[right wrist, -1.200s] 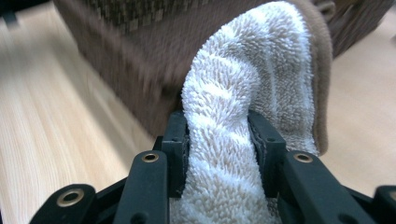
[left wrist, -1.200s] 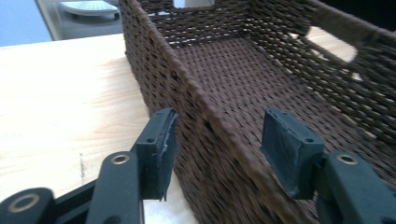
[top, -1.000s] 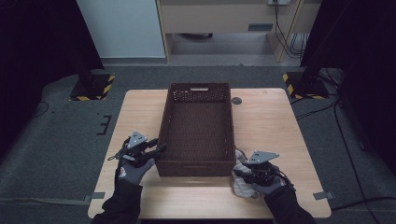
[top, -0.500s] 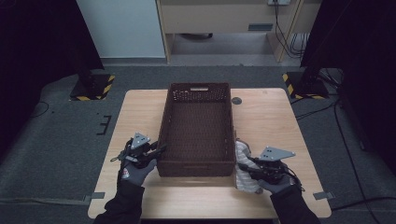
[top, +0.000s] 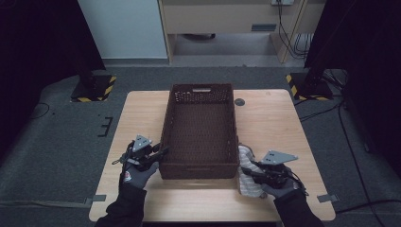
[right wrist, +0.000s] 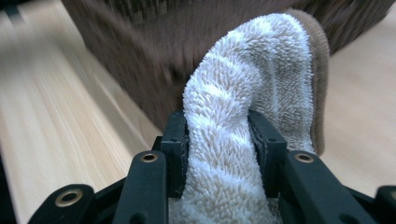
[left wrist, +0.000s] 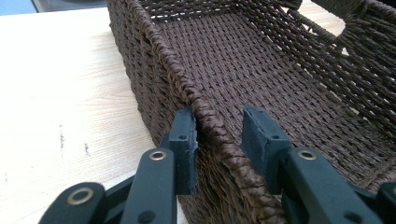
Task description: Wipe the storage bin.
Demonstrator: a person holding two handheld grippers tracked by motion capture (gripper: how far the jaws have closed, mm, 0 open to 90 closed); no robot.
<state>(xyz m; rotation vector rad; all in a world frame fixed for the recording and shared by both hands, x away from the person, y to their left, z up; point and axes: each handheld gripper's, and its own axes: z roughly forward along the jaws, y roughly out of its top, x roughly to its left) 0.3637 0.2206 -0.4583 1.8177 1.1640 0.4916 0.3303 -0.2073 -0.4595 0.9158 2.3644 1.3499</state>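
the left gripper (left wrist: pixel 217 140) straddles the woven basket (left wrist: pixel 261 70) rim, released. the right gripper (right wrist: pixel 218 140) grasps a white towel (right wrist: pixel 252 93) beside the basket on the desk (top: pixel 274 118).

Your work surface is a light wooden table (top: pixel 142 113) with a pale grain, standing on a grey floor. A dark brown woven basket (top: pixel 201 127) lies lengthwise along the table's middle, its far end wall carrying a handle slot. A small dark round disc (top: pixel 239 101) sits just beside the basket's far right corner. A white and tan towel (top: pixel 246 177) rests by the basket's near right corner.
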